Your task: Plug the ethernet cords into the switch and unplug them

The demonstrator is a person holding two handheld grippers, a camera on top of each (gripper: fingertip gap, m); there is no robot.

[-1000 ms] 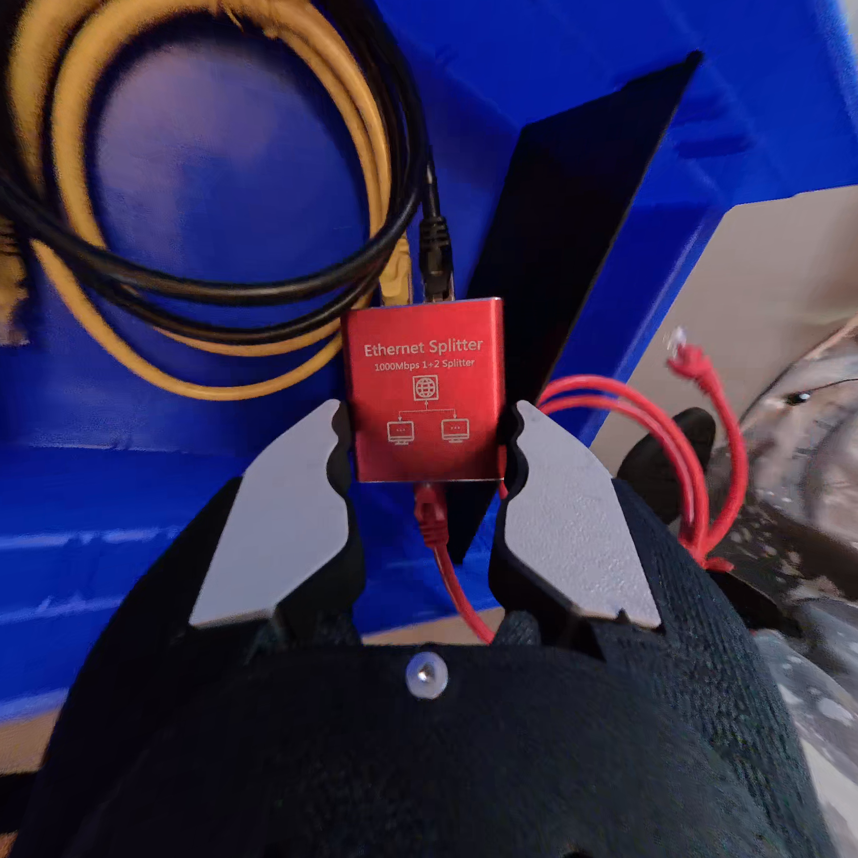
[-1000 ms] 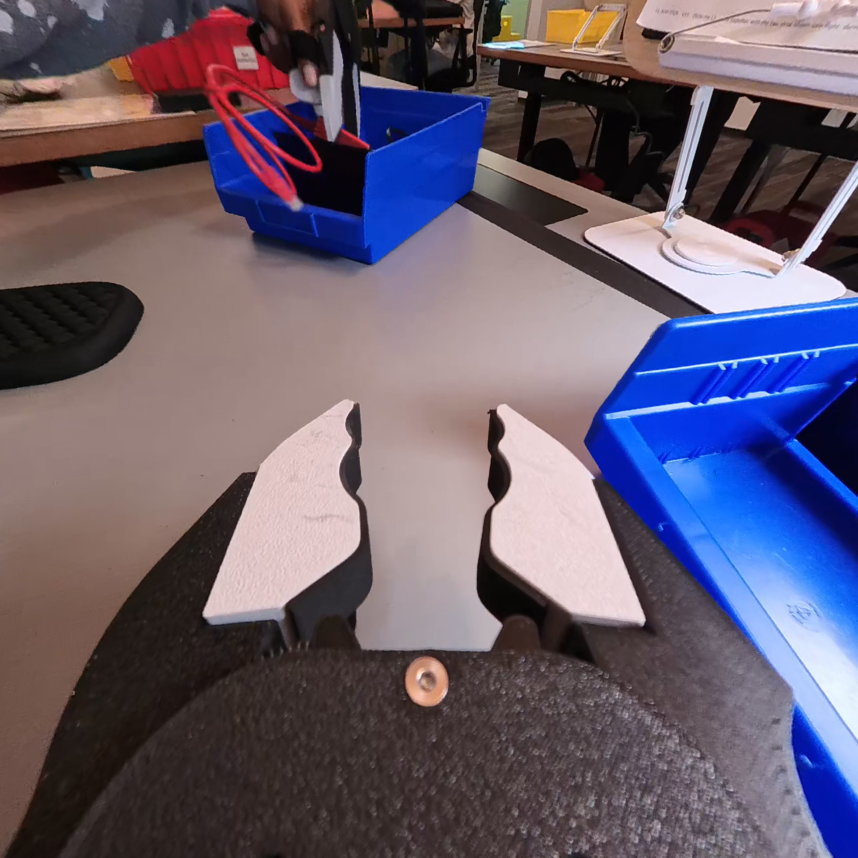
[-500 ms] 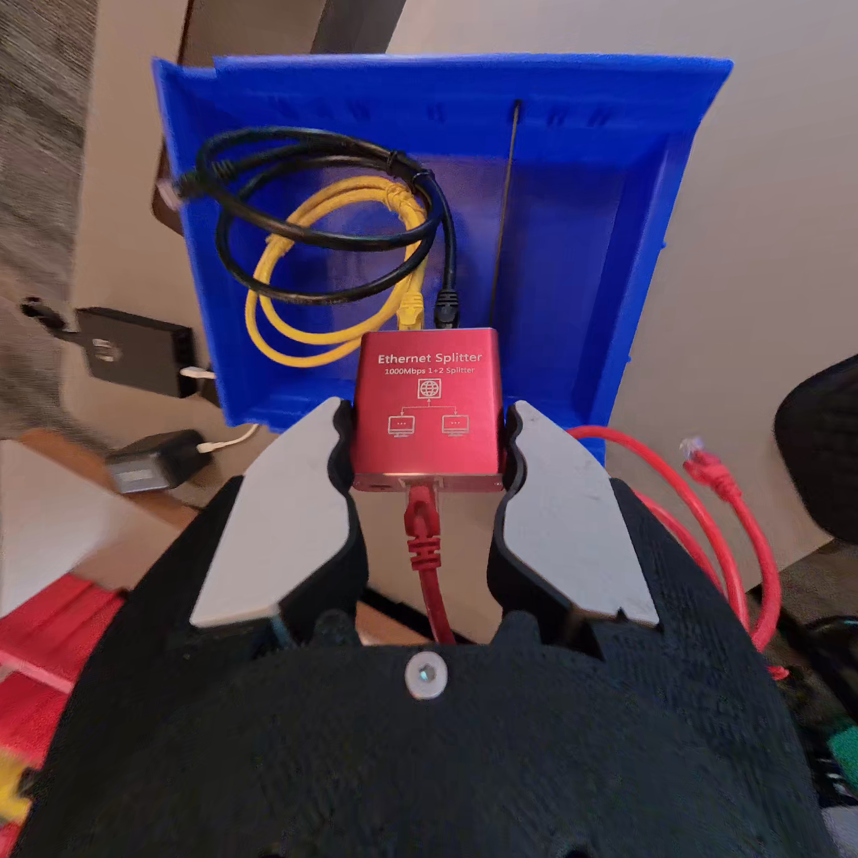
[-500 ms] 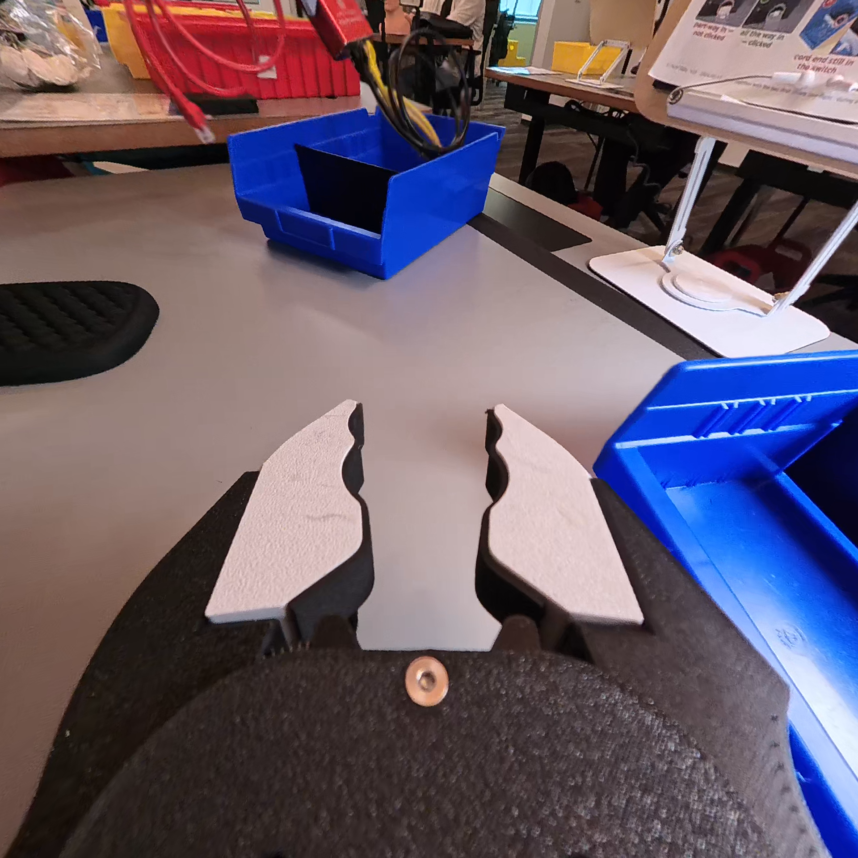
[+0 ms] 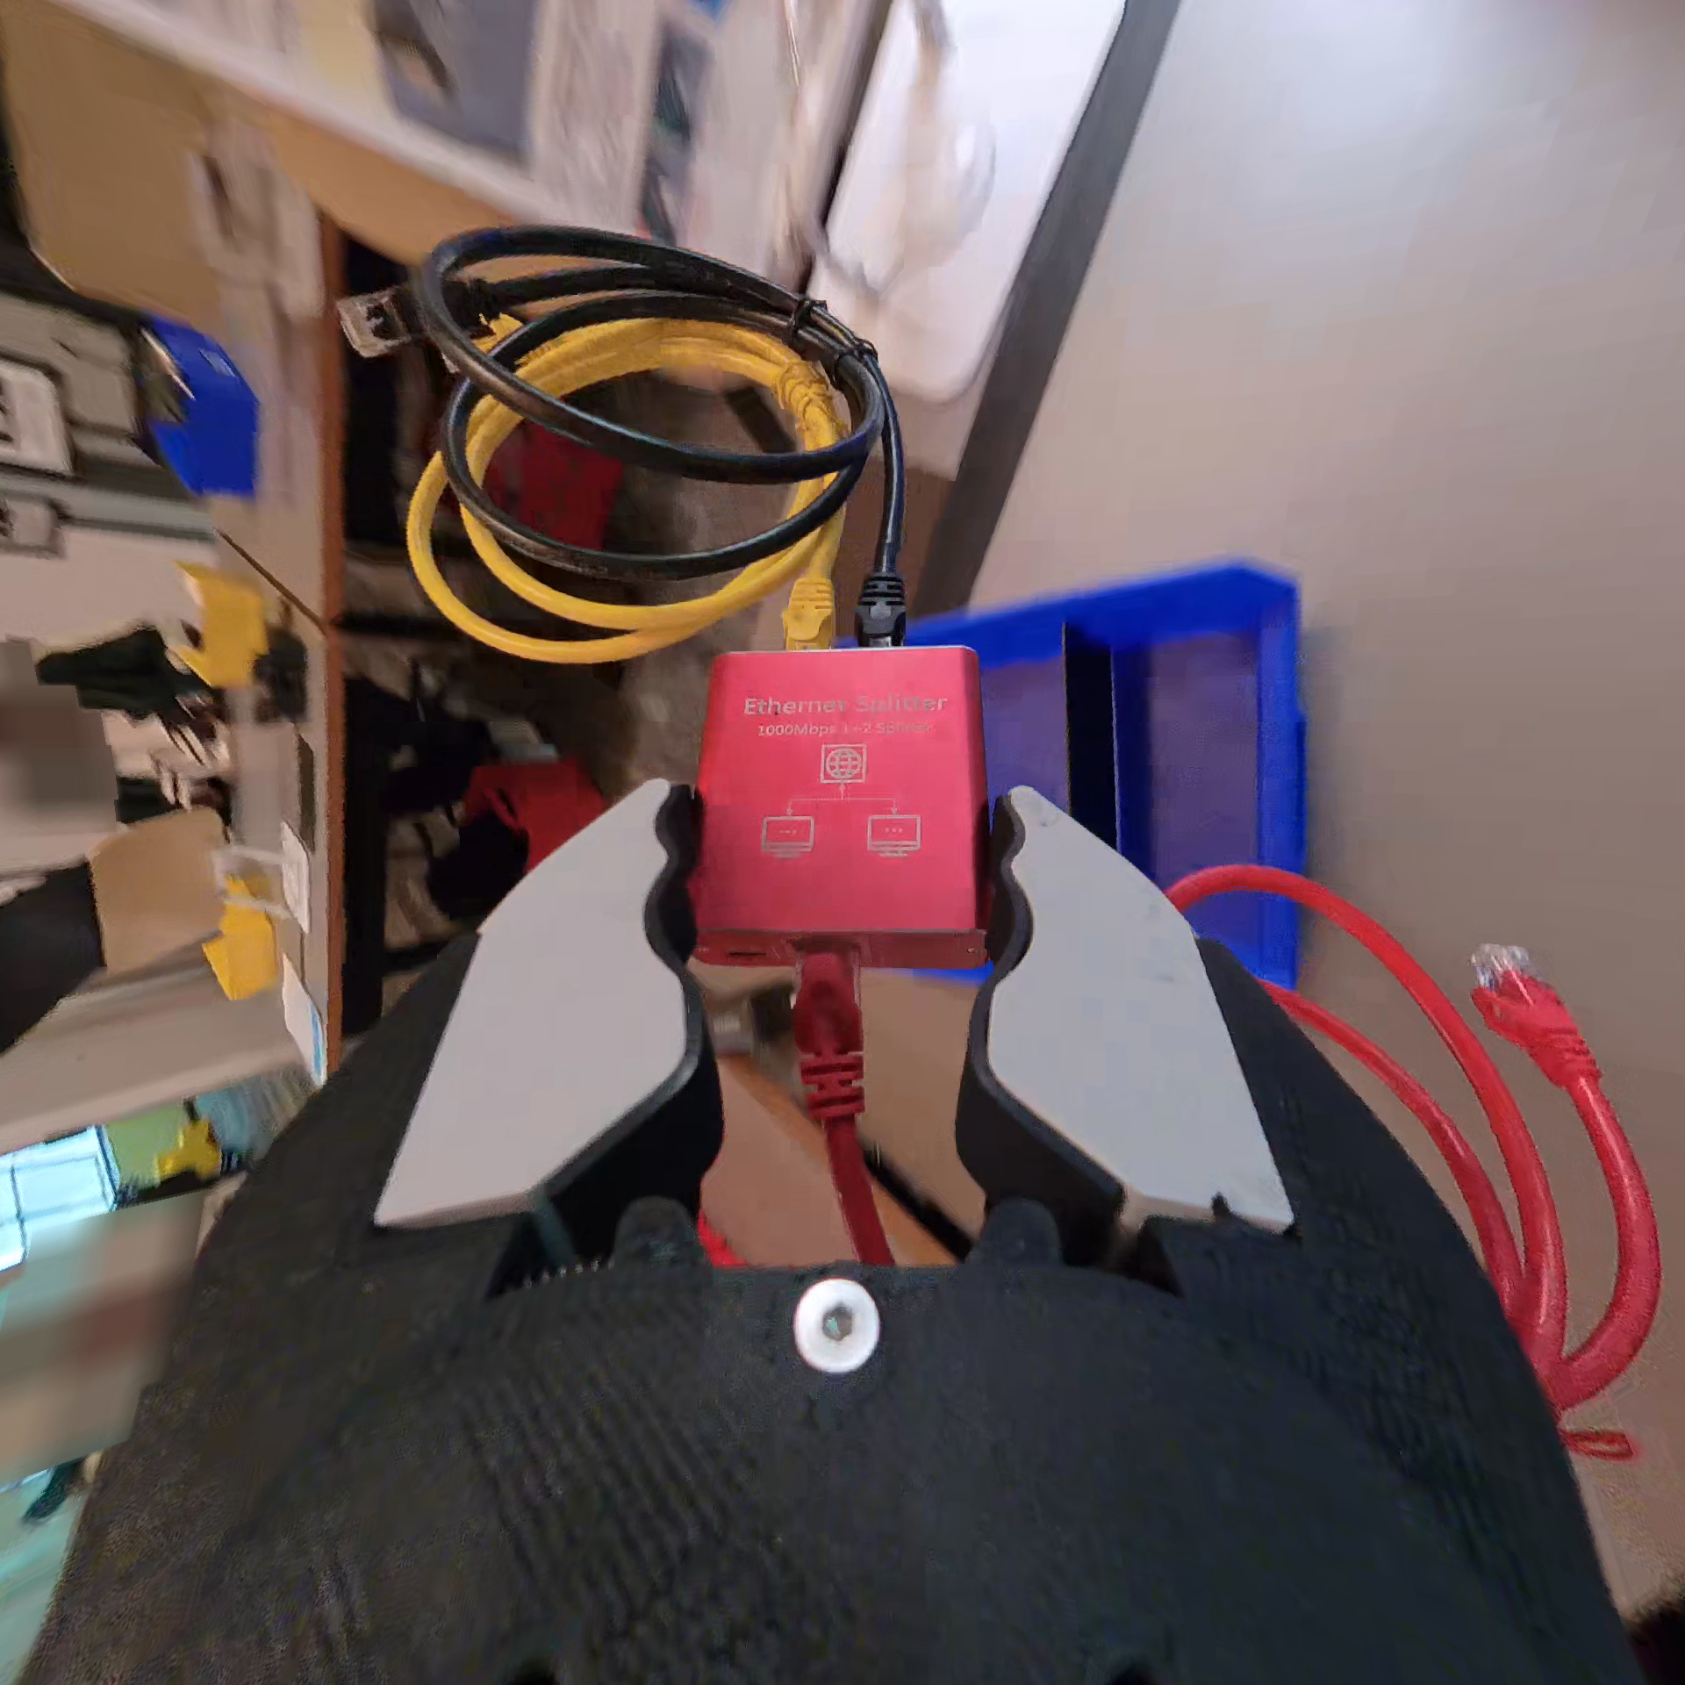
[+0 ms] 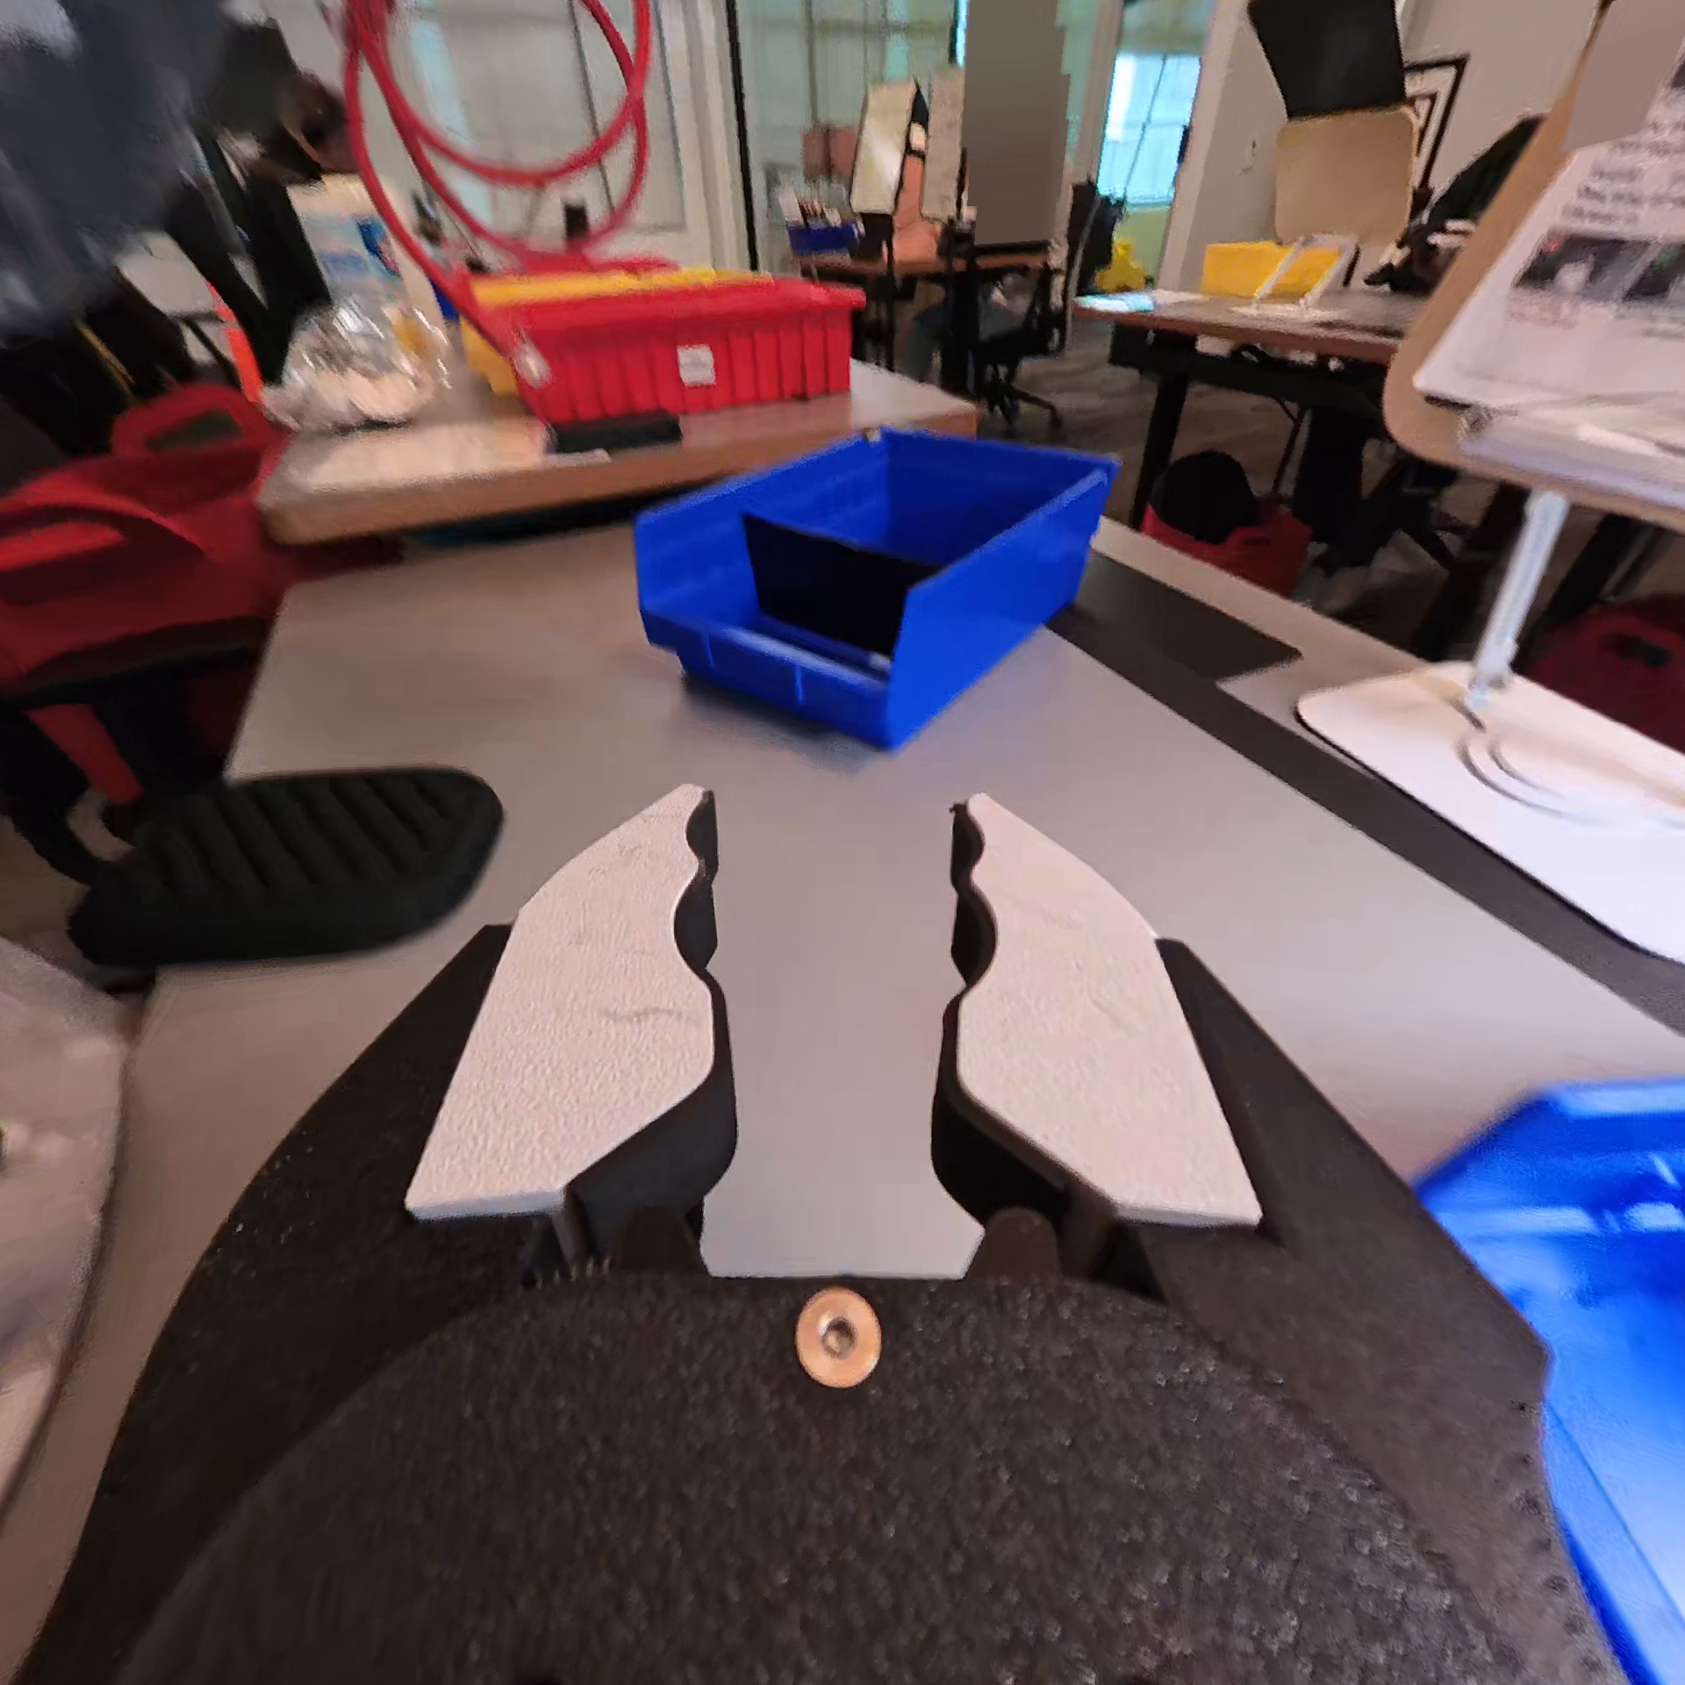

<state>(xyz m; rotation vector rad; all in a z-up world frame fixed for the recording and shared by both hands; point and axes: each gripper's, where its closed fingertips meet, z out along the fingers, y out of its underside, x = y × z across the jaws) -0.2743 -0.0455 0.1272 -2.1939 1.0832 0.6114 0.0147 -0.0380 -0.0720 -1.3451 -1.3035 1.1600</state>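
My left gripper [image 5: 839, 875] pinches the red switch [image 5: 841, 802] by its two sides, the jaws pressed against its flanks, and the switch is held up off the table [image 6: 821, 912]. At its 6 o'clock edge, nearest me, the red cord [image 5: 1495, 1121] is plugged in and runs back between the fingers. It loops out at 3 o'clock, and its free plug [image 5: 1514, 994] dangles in the air. At the switch's 12 o'clock edge, the yellow cord [image 5: 511, 584] and the black cord [image 5: 656, 310] are both seated side by side, their coils hanging beyond it. A blue bin [image 5: 1204, 711] lies farther off at 2 o'clock.

My right gripper [image 6: 832, 811] hovers over the table, jaws spread and holding nothing. Beyond it at 12 o'clock sits the same blue bin [image 6: 1003, 593], and a second bin [image 6: 1568, 1213] edges in at 4 o'clock. The red loops [image 6: 492, 137] show at 11 o'clock, blurred, so I think that is my left load swinging.

My worry is the three hanging coils. Their weight and swing could twist the switch in my side grip, or a loop could snag the bin rim or my right fingers [image 6: 593, 1003] as I bring the two together. Pulling a plug without pressing its latch could yank the switch free.
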